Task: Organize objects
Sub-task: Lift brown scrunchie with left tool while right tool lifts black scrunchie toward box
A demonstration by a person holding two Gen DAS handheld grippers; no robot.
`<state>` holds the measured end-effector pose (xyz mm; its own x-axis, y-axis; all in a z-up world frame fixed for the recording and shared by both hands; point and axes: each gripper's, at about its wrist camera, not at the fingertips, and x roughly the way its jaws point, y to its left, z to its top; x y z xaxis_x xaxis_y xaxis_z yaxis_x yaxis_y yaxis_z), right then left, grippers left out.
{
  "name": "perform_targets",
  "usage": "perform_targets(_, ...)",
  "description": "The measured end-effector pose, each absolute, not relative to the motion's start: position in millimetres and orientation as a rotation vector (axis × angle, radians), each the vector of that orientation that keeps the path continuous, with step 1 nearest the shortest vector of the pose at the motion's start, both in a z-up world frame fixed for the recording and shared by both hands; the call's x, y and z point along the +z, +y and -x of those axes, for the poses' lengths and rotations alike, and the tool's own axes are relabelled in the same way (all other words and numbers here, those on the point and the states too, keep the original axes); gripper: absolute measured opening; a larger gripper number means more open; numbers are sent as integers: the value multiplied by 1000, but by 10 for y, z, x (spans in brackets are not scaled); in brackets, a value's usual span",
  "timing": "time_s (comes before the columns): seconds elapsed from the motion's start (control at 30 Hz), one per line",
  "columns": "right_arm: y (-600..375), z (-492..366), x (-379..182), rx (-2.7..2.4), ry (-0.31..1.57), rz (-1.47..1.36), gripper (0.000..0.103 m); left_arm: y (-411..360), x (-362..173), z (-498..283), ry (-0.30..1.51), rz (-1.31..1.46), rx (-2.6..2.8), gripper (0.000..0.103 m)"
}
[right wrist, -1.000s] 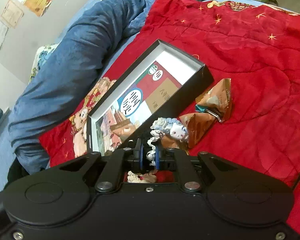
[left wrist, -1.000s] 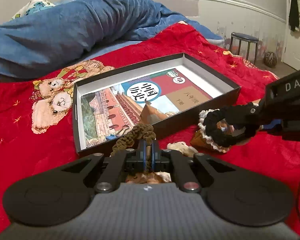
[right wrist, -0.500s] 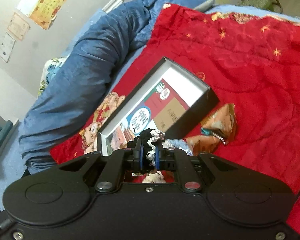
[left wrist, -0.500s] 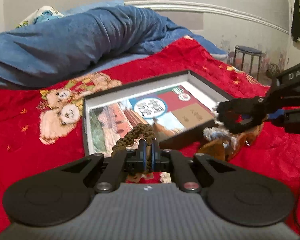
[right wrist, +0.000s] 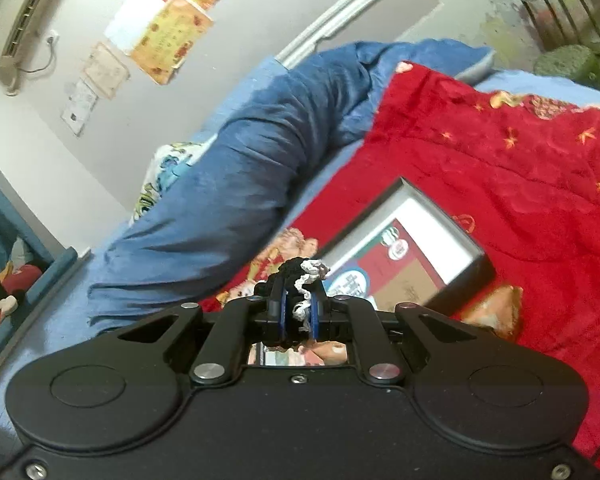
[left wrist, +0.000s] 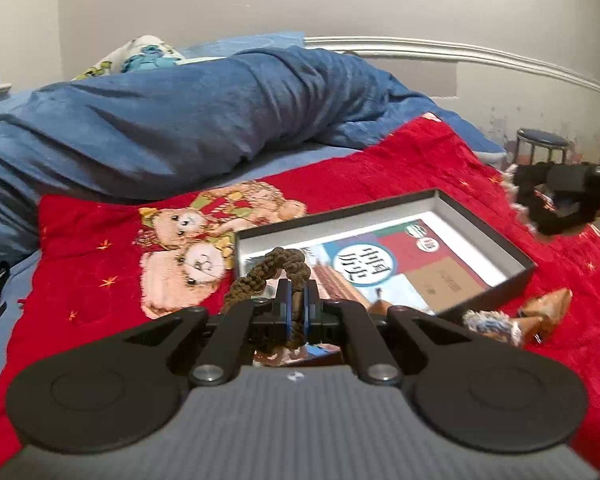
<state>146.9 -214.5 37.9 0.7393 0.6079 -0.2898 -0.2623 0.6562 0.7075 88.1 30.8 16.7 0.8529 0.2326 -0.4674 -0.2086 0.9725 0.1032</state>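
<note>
- Brown braided scrunchie (left wrist: 274,270) is seen clamped in the left gripper (left wrist: 296,314), held above the black box's (left wrist: 496,240) near edge (book (left wrist: 384,268) inside).
- Black lace-trimmed scrunchie (right wrist: 300,276) is pinched in the right gripper (right wrist: 298,316), raised over the red blanket (right wrist: 540,200).

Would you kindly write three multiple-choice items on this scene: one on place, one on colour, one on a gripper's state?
1. Where does the book lie?
A. on the stool
B. in the box
C. under the duvet

2. What colour is the scrunchie in the left gripper?
A. brown
B. pink
C. white

3. How is the right gripper?
A. wide open
B. shut, empty
C. shut on a black scrunchie

Answers: 1 B, the box walls surround it; 2 A, its braid is brown; 3 C, black, white-edged fabric sits pinched between the fingers.
</note>
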Motion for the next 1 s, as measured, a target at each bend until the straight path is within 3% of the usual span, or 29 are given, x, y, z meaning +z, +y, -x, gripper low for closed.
perform_targets(0.43,-1877,-1352,914,512,373,-597,11,516,646,-749,363,5,218,7)
perform_targets(0.7,-1622,-1242,1648,590,243,-525,11,461,1445,-634,253,86,218,7)
perform_targets(0.87,-1623,-1256,1500,624,220,-537,11,339,1674,-717,222,69,168,7)
perform_targets(1.0,-1703,-1537,1155,592,306,-562,11,171,1517,-904,223,-6,147,7)
